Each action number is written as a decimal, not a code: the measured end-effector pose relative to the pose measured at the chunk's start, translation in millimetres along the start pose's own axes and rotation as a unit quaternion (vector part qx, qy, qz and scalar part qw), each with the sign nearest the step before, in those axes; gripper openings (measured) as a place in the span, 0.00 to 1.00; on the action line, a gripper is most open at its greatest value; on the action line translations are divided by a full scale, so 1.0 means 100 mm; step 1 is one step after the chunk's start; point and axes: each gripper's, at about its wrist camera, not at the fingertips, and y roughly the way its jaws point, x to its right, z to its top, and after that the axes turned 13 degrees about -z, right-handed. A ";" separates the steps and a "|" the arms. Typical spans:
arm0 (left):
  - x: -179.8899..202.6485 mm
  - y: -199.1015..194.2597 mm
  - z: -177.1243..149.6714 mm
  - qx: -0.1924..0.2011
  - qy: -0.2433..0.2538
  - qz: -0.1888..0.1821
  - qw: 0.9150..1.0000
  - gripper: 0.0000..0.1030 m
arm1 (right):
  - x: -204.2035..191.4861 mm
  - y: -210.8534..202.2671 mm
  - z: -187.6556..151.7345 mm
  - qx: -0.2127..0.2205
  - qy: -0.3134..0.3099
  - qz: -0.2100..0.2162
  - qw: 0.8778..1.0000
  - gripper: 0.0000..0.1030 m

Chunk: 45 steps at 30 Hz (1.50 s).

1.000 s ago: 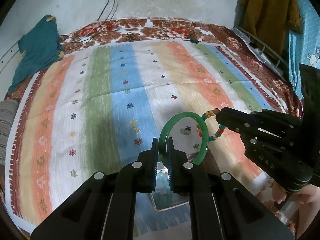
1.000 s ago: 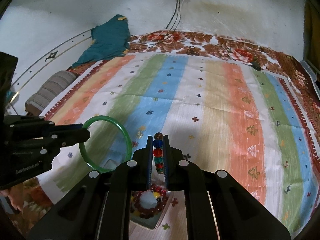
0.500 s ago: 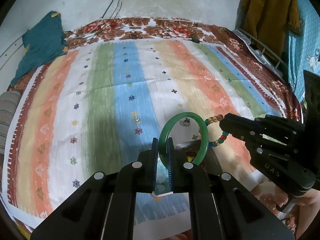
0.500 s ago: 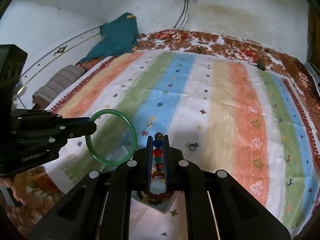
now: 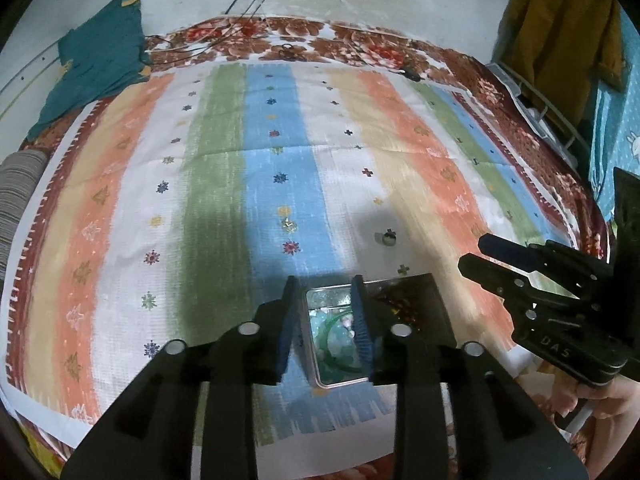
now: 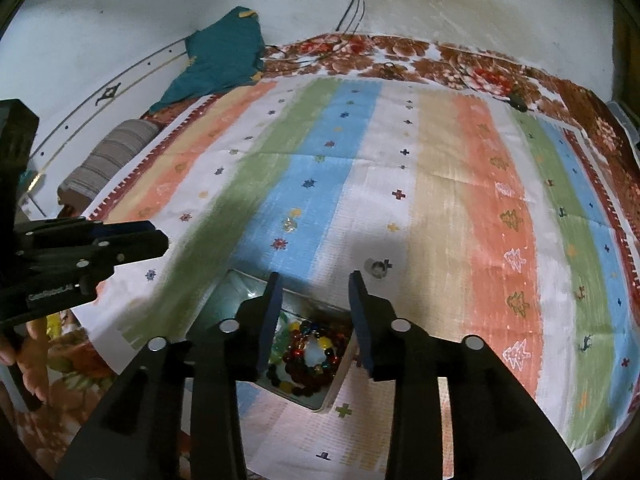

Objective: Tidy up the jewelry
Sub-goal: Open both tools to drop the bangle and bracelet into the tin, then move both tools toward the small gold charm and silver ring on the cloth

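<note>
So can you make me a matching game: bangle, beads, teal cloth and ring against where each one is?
Things:
1 bangle
2 beads
3 teal cloth
4 ring

Places:
A loose on the bedspread
B bunched at the bedspread's far corner
C in the box, below the left gripper
D in the box, below the right gripper

Pairs: 1-C, 2-D, 3-B, 4-A

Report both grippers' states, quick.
Left gripper: jaws opening, holding nothing; the green bangle lies in the box below.
Right gripper: jaws opening, holding nothing; beaded bracelets lie in the box below.
</note>
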 end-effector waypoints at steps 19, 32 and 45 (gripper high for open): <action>-0.16 0.13 0.15 0.002 -0.041 0.015 0.999 0.60 | 0.07 0.20 0.09 -0.022 0.007 -0.027 0.999 0.61; -0.21 0.43 0.35 -0.016 -0.038 0.045 0.998 0.73 | 0.12 0.42 0.22 -0.043 0.011 -0.040 0.998 0.73; -0.39 0.76 0.54 -0.040 -0.055 0.054 0.996 0.76 | 0.16 0.70 0.34 -0.069 0.016 -0.040 0.997 0.74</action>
